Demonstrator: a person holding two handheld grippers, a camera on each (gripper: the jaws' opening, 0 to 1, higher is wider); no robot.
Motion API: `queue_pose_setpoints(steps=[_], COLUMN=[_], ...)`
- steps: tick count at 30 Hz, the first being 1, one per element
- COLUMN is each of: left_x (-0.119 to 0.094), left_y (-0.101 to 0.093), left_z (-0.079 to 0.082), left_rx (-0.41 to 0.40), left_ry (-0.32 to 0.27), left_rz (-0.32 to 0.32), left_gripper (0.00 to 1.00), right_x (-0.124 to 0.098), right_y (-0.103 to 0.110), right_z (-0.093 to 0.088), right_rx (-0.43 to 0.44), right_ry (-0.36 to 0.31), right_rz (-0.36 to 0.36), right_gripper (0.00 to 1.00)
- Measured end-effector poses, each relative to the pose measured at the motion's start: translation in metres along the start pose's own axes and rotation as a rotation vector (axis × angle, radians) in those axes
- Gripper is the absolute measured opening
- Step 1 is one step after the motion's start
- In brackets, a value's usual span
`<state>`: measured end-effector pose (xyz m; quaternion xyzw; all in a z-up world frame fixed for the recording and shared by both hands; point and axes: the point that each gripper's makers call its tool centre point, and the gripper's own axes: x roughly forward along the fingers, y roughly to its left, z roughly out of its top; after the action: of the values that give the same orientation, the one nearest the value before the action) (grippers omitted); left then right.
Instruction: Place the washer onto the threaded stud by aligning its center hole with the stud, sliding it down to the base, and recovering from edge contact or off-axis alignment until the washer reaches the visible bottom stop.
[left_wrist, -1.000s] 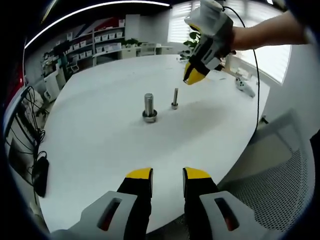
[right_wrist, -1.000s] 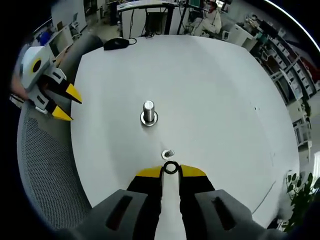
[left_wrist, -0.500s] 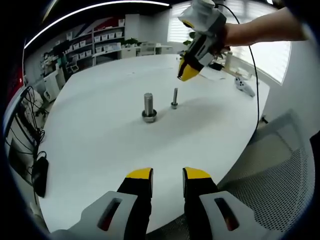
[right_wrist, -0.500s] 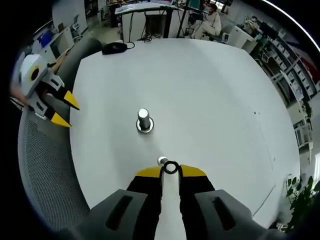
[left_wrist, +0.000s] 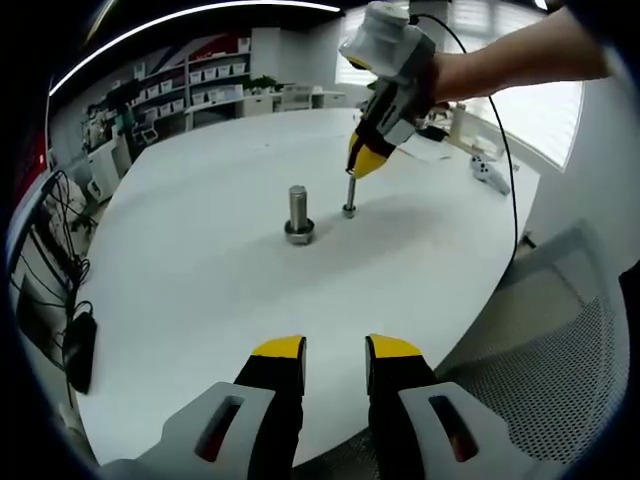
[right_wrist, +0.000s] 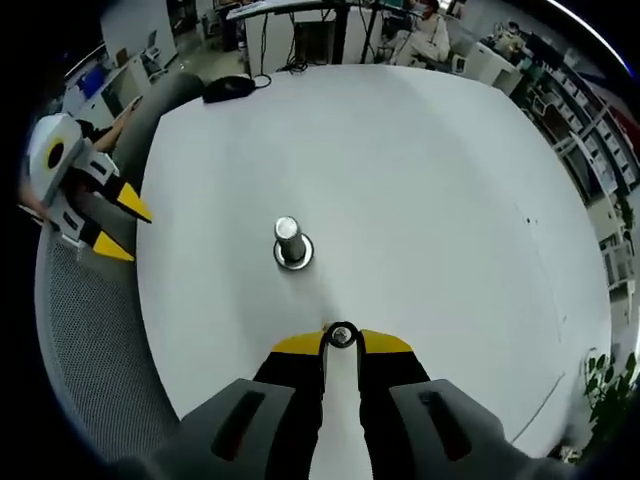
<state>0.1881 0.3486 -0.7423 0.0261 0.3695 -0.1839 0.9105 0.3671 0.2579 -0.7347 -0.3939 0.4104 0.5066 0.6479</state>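
**Washer held directly over thin stud**

White round table (left_wrist: 200, 270): carries both bolts. Right gripper (right_wrist: 341, 343): jaws pinched on the washer (right_wrist: 341, 336), hovering at the top of the thin threaded stud (left_wrist: 350, 195). Left gripper (left_wrist: 335, 350): jaws parted, nothing between them, low at the table's near edge. Thick bolt (right_wrist: 289, 240): upright just beside the stud, apart from it.

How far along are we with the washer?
Done: the right gripper has the washer pinched and sits over the thin stud, whose top shows through the hole. In hand: lining up hole and stud. Left: sliding it down to the base. The left gripper waits open at the table edge.
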Motion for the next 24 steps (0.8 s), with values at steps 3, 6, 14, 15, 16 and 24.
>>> queue_pose_setpoints(steps=[3, 6, 14, 15, 16, 24], left_x=[0.0006, 0.0007, 0.0020, 0.0018, 0.0017, 0.0013], left_y=[0.0000, -0.0002, -0.0003, -0.0004, -0.0005, -0.0010], left_z=[-0.0006, -0.0008, -0.0022, -0.0020, -0.0018, -0.0017], left_rx=[0.001, 0.000, 0.003, 0.003, 0.004, 0.002], left_ry=[0.003, 0.004, 0.011, 0.012, 0.011, 0.012], left_rz=[0.000, -0.001, -0.002, -0.002, -0.003, -0.004], left_gripper=[0.22, 0.22, 0.22, 0.22, 0.22, 0.22], right_x=[0.0020, 0.0003, -0.0005, -0.0002, 0.0007, 0.0017], right_y=[-0.0010, -0.0006, 0.0041, 0.0049, 0.0055, 0.0036], right_z=[-0.0026, -0.0011, -0.0031, -0.0047, -0.0069, -0.0055], right_rx=[-0.004, 0.019, 0.007, 0.001, -0.004, 0.002], right_ry=[0.010, 0.003, 0.008, 0.012, 0.018, 0.008], right_rz=[0.003, 0.010, 0.021, 0.021, 0.023, 0.015], right_gripper=[0.14, 0.14, 0.14, 0.14, 0.14, 0.14])
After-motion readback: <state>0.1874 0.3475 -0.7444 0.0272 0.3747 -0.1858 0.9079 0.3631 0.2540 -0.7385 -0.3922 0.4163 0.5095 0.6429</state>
